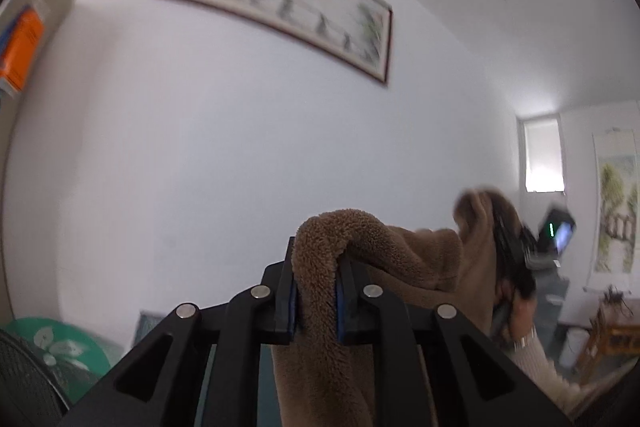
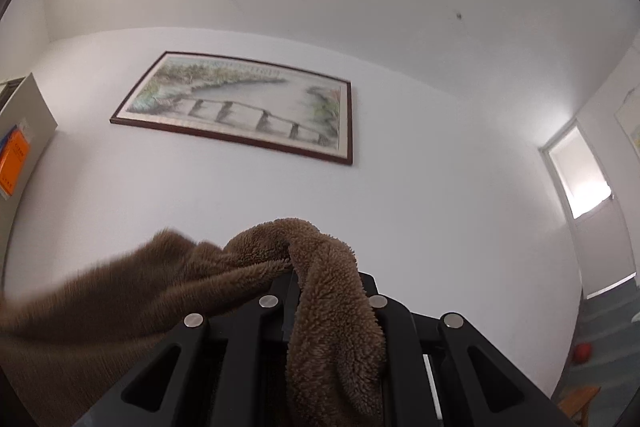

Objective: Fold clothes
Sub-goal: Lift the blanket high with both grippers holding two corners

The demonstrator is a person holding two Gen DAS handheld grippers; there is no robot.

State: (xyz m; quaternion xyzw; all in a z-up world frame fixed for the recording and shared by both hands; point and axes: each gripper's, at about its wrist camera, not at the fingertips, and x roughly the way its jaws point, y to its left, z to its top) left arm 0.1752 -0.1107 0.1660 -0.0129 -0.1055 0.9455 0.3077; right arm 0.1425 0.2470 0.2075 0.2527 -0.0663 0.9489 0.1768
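Only the left wrist view shows the person's hand (image 1: 520,311) gripping the right tool (image 1: 510,247); below the framed painting (image 2: 244,107), both it and the left tool (image 1: 316,291) pinch a brown fleece garment (image 1: 400,255), bunched and fuzzy.

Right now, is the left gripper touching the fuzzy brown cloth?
Touching. The left wrist view shows the left gripper shut on the fuzzy brown cloth, fabric squeezed between both fingers.

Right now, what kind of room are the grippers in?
Probably a home living room. A framed landscape painting hangs on a white wall, a hanging scroll painting on the side wall, and wooden furniture stands below it. Both grippers hold a brown fleece garment aloft.
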